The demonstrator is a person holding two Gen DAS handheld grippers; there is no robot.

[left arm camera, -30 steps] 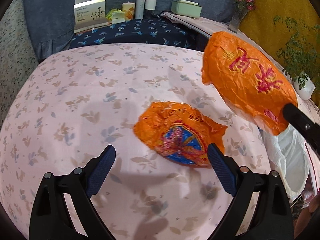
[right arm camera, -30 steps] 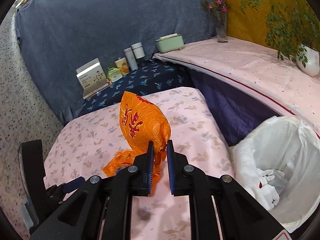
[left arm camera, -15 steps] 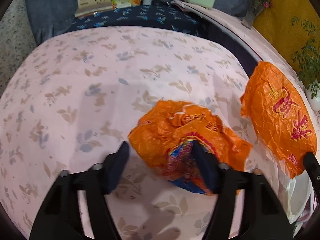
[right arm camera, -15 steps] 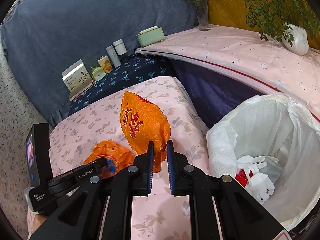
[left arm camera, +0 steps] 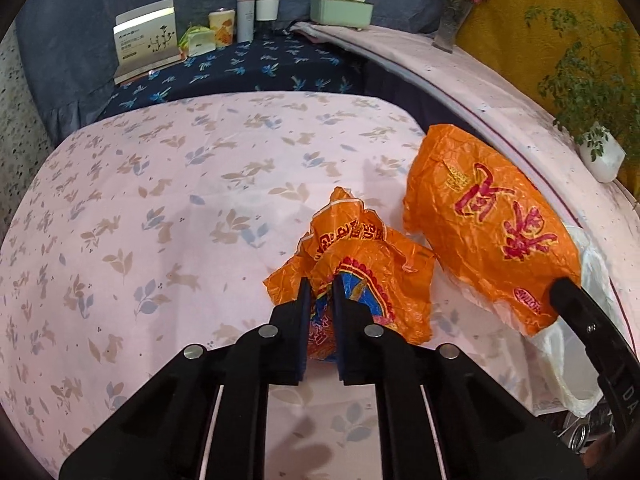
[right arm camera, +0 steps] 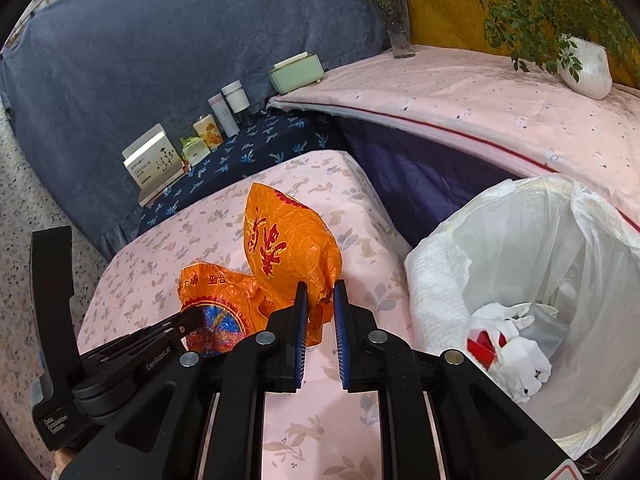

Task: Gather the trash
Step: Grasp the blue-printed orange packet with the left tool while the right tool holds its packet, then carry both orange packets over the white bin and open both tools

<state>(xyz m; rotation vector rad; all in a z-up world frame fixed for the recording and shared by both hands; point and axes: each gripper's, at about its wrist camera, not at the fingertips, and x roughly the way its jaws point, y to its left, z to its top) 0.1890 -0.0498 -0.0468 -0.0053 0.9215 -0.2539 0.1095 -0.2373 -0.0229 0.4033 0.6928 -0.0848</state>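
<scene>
The table (left arm camera: 168, 208) had a soft pink cloth w/ small leaf & bunny prints. The bin (right arm camera: 520, 248) stood just beside the table edge, lined w/ a thin white bag, w/ white & red bits at the bottom.

The puffy bag (right arm camera: 288, 240) was crinkly orange plastic, rounded like a pillow, w/ big red signs on it. The right gripper (right arm camera: 320, 292) was clamped on its bottom end & held it up off the cloth, near the bin.

The flat bag (left arm camera: 360, 264) was crumpled orange plastic too, w/ a blue & red round picture & red signs, too small to read. It lay on the cloth next to the puffy bag. The left gripper (left arm camera: 319, 288) had the bag between its black pads, jaws closing, pads pressed on it. Its side read "GenRobot.AI" & "Data Acquisition System".

At the back on a dark blue leafy cloth: a white card box (left arm camera: 146, 38) w/ a plant drawing, writing too small to read, two white tubes (left arm camera: 256, 10) & a green box (left arm camera: 340, 10).
</scene>
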